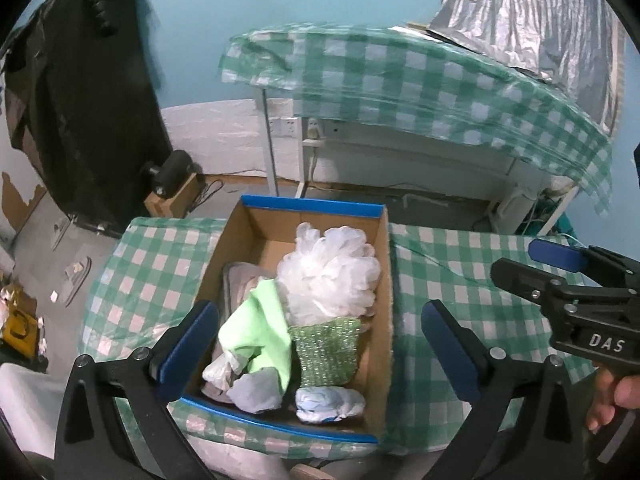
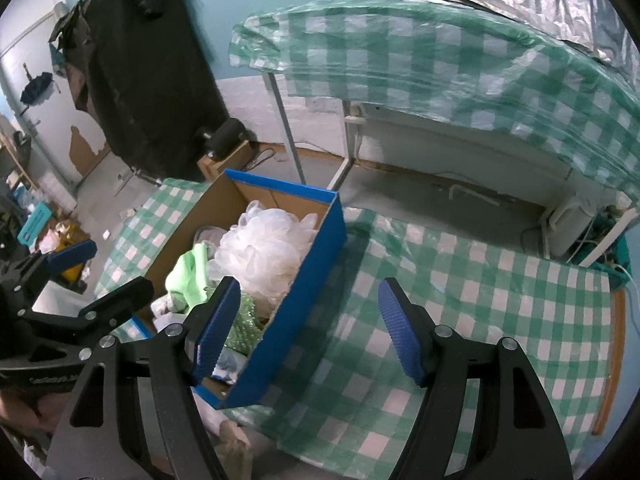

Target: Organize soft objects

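A cardboard box with blue edges [image 1: 312, 205] [image 2: 316, 236] stands on the green checked table [image 1: 460, 280] [image 2: 460, 300]. It holds a white mesh puff [image 1: 332, 268] [image 2: 264, 248], a light green cloth [image 1: 260, 328] [image 2: 190, 276], a green sparkly sponge [image 1: 326, 354] [image 2: 240, 320] and crumpled white and pale blue plastic bags [image 1: 330, 400]. My left gripper [image 1: 320, 344] is open and empty, above the near end of the box. My right gripper [image 2: 308, 332] is open and empty, over the box's right wall; it also shows at the right of the left wrist view [image 1: 560, 272].
A second table with a green checked cover [image 1: 400, 76] [image 2: 440, 60] stands behind, with a silver sheet [image 1: 540, 12] on it. A black garment [image 1: 80, 80] [image 2: 148, 72] hangs at the left. Clutter lies on the floor at the left [image 1: 24, 320].
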A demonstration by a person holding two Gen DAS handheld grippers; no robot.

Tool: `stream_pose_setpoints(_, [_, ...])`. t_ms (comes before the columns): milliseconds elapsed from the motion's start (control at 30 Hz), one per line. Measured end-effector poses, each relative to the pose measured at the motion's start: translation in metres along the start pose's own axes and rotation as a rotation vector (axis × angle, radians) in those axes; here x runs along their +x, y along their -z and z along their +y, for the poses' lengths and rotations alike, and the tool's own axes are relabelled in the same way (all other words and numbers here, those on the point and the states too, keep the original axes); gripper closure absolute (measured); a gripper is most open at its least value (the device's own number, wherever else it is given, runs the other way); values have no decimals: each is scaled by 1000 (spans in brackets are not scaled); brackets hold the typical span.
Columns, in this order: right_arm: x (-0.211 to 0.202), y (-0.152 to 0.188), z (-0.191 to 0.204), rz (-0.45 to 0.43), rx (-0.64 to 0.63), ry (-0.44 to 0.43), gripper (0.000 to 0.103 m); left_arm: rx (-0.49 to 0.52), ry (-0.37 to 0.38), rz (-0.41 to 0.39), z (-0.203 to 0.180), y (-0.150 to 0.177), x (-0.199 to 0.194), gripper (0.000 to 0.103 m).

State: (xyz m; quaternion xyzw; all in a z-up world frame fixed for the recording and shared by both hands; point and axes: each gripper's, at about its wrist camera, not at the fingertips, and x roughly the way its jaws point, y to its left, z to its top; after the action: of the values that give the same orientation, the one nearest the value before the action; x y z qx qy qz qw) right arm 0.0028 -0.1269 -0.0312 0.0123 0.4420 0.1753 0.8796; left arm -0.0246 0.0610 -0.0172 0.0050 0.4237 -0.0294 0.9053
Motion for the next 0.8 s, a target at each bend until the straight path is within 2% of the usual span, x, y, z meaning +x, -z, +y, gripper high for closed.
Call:
stream_pose_setpoints(267, [-5, 2, -11, -9, 19, -7, 32, -11, 1, 13, -11, -3, -2, 1])
stream_pose_setpoints(467, [-6, 3, -15, -13, 25, -3, 32, 3, -34, 13, -13, -4, 0, 1])
stream_pose_setpoints(800, [2, 5, -21, 11, 25, 7, 32, -10, -45, 60, -6, -4, 12, 1])
